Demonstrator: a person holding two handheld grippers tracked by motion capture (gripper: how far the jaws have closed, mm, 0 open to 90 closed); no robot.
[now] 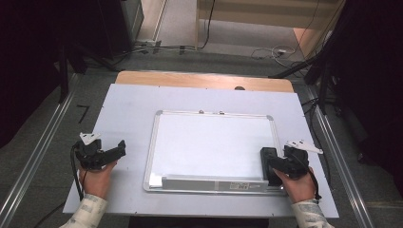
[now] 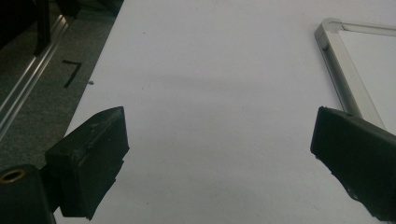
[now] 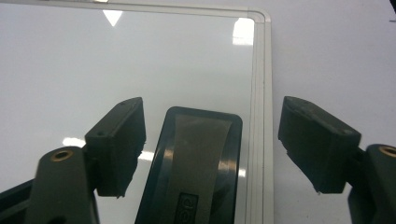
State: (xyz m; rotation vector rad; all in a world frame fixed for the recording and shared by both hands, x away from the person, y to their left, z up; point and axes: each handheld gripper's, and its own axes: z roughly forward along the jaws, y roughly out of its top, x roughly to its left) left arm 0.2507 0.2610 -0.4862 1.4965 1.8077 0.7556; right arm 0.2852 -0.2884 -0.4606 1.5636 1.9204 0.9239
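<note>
A white-faced whiteboard point(image 1: 209, 140) with a silver frame lies flat in the middle of the table. A black eraser point(image 1: 268, 154) with a grey top rests on its near right corner. My right gripper point(image 1: 274, 167) is open around the eraser point(image 3: 196, 158). In the right gripper view its jaws flank the eraser with a gap on each side, wider on the right, and the fingers point(image 3: 119, 144) do not press it. To the left of the board my left gripper point(image 1: 119, 148) is open over the bare sheet, jaws point(image 2: 219, 114) wide with nothing between them.
A pale sheet point(image 1: 128, 109) covers the wooden table point(image 1: 190, 78). The board's pen tray point(image 1: 209, 183) runs along its near edge. Its frame corner point(image 2: 341, 70) lies ahead and right of the left gripper. Metal rails point(image 1: 43, 147) and cables run along the floor.
</note>
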